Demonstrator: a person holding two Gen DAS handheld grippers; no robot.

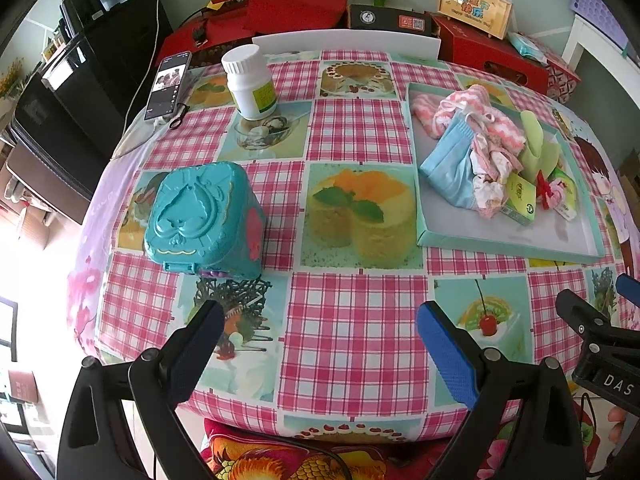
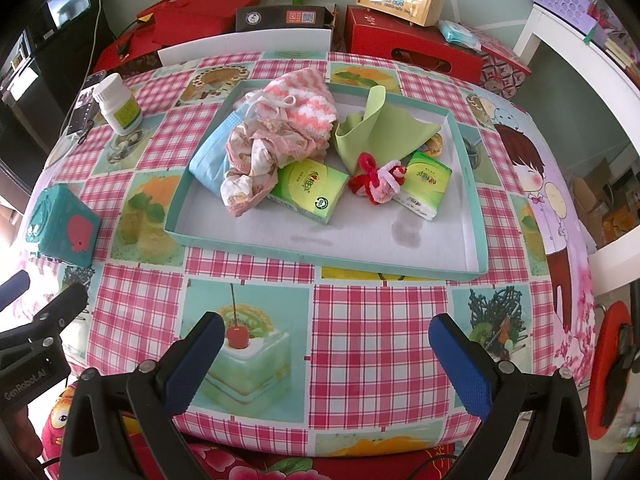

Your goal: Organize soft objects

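Note:
A shallow teal-rimmed tray holds a pile of soft things: a pink-and-white fuzzy cloth, a blue face mask, a crumpled floral cloth, a green cloth, two green tissue packs and a red-and-pink pipe-cleaner flower. My left gripper is open and empty over the tablecloth, left of the tray. My right gripper is open and empty in front of the tray.
A teal plastic box stands left of the tray. A white pill bottle and a phone sit at the back left. Red boxes and a white board line the table's far edge.

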